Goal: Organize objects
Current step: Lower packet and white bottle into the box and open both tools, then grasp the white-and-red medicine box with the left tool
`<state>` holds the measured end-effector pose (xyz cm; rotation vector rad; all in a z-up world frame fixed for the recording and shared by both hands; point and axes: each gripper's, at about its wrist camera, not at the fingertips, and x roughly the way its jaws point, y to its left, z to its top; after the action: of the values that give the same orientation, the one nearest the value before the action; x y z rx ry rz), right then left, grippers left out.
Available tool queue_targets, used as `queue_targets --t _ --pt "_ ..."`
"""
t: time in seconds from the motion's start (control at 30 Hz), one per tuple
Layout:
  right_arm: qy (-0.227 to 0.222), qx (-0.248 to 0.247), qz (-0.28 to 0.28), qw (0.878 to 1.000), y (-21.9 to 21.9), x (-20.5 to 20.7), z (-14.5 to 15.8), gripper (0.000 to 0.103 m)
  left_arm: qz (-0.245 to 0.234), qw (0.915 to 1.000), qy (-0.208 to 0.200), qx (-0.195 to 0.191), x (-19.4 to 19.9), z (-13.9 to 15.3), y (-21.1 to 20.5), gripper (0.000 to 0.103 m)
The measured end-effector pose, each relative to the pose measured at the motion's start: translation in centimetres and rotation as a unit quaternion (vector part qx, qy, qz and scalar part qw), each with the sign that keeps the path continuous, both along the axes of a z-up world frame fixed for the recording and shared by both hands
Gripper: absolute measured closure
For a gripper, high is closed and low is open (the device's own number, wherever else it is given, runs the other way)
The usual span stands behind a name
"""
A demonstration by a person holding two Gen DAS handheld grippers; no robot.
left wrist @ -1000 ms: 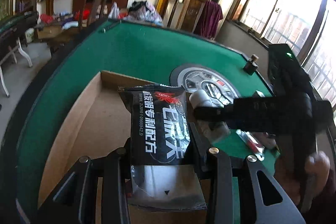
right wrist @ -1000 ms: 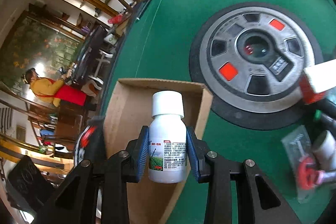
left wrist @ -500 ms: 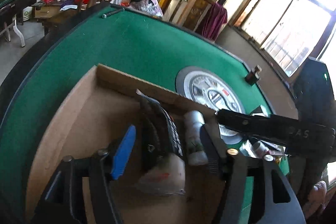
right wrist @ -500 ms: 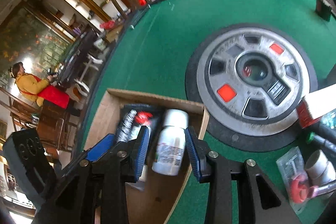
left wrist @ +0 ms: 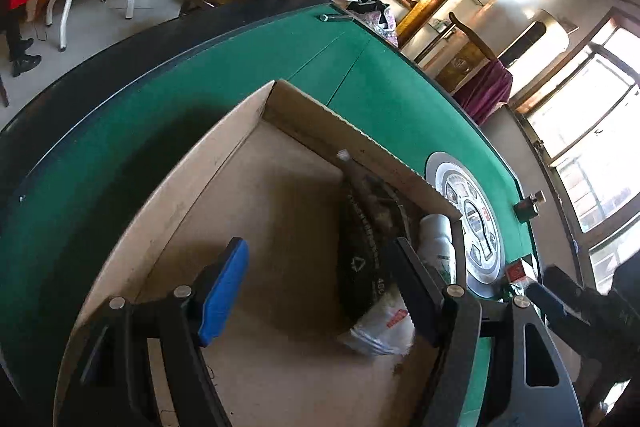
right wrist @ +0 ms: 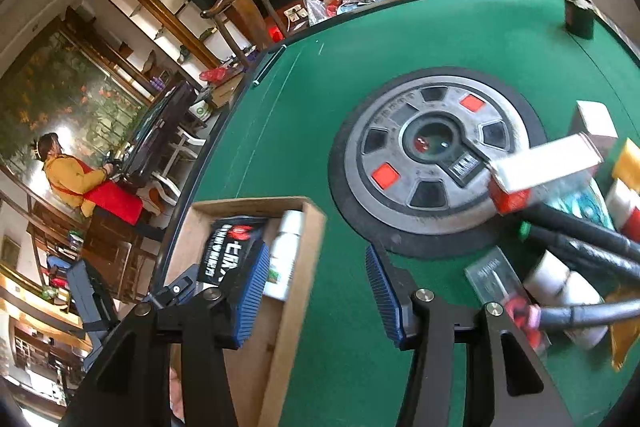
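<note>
A shallow cardboard box (left wrist: 280,115) (right wrist: 304,259) sits on the green felt table. Inside it lie a black packet with white and red print (left wrist: 362,251) (right wrist: 224,251) and a small white bottle (left wrist: 438,239) (right wrist: 285,255), side by side against the box's right wall. My left gripper (left wrist: 320,287) is open and empty, low over the box floor, with the packet just inside its right finger. My right gripper (right wrist: 316,287) is open and empty, above the box's right wall, with the bottle just beyond its left pad.
A round grey and black centre disc (right wrist: 436,151) (left wrist: 472,223) is set in the table. At the right lie a white and red carton (right wrist: 544,167), black tubes (right wrist: 580,231), a clear packet (right wrist: 492,275) and white rolls (right wrist: 560,283). A small dark bottle (right wrist: 576,7) stands at the far edge.
Both grippers let go and opened: the packet and the bottle now lie in the box. The right gripper has drawn back to the right; the left has swung left and lower.
</note>
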<state>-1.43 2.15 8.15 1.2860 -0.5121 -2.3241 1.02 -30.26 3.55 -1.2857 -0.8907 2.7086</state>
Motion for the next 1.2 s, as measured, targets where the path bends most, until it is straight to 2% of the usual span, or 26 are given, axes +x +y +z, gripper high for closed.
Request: queue_targets --t 0.1,0.23,0.33,0.47,0.6,0.73,0.8,0.87,0.9,0.93,0.97,1.03,1.1,1.2 --pt "0.006 -0.008 -0.006 1.000 1.5 1.1 0.4 0.048 0.003 0.9998 0.005 -0.017 0.3 0.9 0.2 0.031" --pt "0.033 -0.013 -0.017 0.999 4.8 2.8 1.7 0.046 0.001 0.9996 0.010 -0.027 1.4 3.8 1.7 0.030" --pt "0.058 0.009 -0.034 0.998 7.4 3.7 2.6 0.041 -0.031 0.9978 0.022 -0.055 2.6 6.5 4.5 0.024" --pt "0.084 0.047 -0.076 0.992 11.7 4.4 2.7 0.039 -0.094 0.9928 0.045 -0.058 3.7 8.9 9.6 0.017" --pt "0.089 0.066 -0.130 0.985 16.5 4.1 1.5 0.039 -0.171 0.9816 0.038 -0.077 3.7 8.7 16.2 0.017" --pt "0.105 0.101 -0.178 0.973 20.4 3.6 0.1 0.039 -0.219 0.9706 0.021 -0.098 3.2 7.1 21.8 0.017" --pt "0.119 0.114 -0.198 0.966 22.4 3.6 -0.5 0.039 -0.238 0.9647 0.026 -0.110 2.6 7.2 23.7 0.017" --pt "0.123 0.110 -0.212 0.963 24.1 3.8 -1.2 0.039 -0.273 0.9488 0.055 -0.150 1.6 8.1 26.1 0.017" --pt "0.118 0.101 -0.219 0.963 25.1 3.8 -1.9 0.039 -0.314 0.9276 0.074 -0.188 0.5 8.7 27.9 0.017" --pt "0.110 0.095 -0.223 0.964 25.6 3.8 -2.3 0.039 -0.336 0.9127 0.089 -0.215 -0.2 8.9 29.0 0.017" --pt "0.086 0.081 -0.227 0.967 26.5 3.4 -3.0 0.039 -0.361 0.8927 0.105 -0.249 -1.2 9.1 30.4 0.017" --pt "0.065 0.044 -0.229 0.970 27.6 3.0 -3.4 0.039 -0.389 0.8723 0.109 -0.275 -3.3 9.0 32.1 0.017" --pt "0.060 0.031 -0.234 0.970 28.4 2.9 -3.4 0.039 -0.420 0.8602 0.095 -0.273 -5.2 8.2 33.5 0.017" --pt "0.059 0.021 -0.238 0.969 28.9 2.8 -3.3 0.038 -0.448 0.8383 0.070 -0.303 -7.5 6.4 36.0 0.017"
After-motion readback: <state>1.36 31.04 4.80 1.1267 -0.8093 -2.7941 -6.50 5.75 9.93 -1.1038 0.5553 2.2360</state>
